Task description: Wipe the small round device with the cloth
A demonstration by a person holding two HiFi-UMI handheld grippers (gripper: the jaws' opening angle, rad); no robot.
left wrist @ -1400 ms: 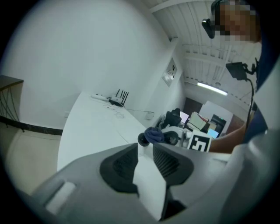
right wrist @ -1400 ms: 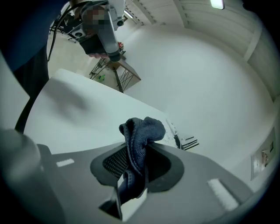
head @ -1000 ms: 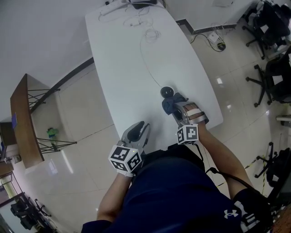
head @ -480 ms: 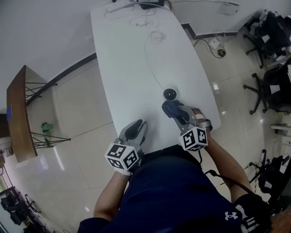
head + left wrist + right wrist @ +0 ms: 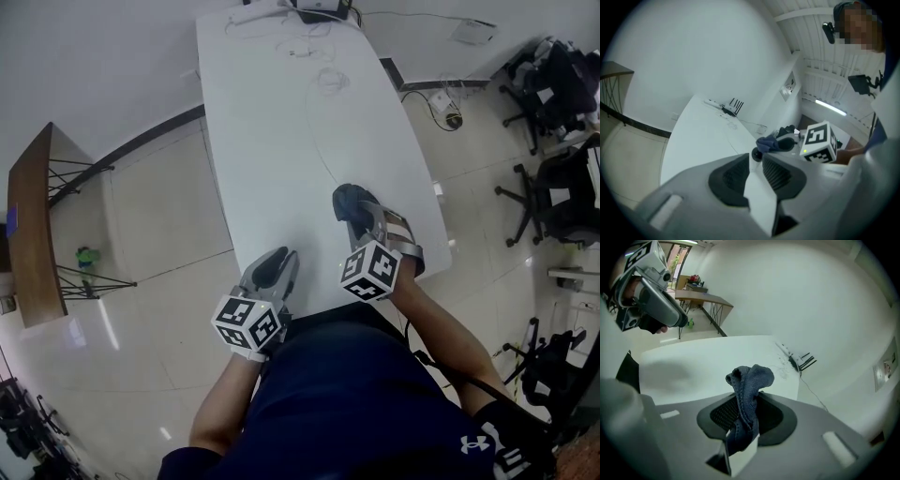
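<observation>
My right gripper (image 5: 360, 212) is shut on a dark blue cloth (image 5: 346, 199), and the bunched cloth lies over the small round device, which is hidden in the head view. In the left gripper view the black device (image 5: 756, 154) peeks out beneath the cloth (image 5: 769, 142) on the white table (image 5: 272, 122). Seen from the right gripper view, the cloth (image 5: 750, 379) stands up between that gripper's (image 5: 745, 403) pads. My left gripper (image 5: 280, 260) rests at the table's near edge, jaws close together with nothing in them (image 5: 755, 159).
A thin white cable (image 5: 317, 141) runs from the device to a power strip and coiled wires (image 5: 309, 11) at the far end. Office chairs (image 5: 562, 187) stand on the right. A wooden side table (image 5: 28, 234) stands on the left floor.
My right gripper has carried the cloth forward and left onto the round device, which showed bare just beyond the cloth before. The left gripper has stayed in place.
</observation>
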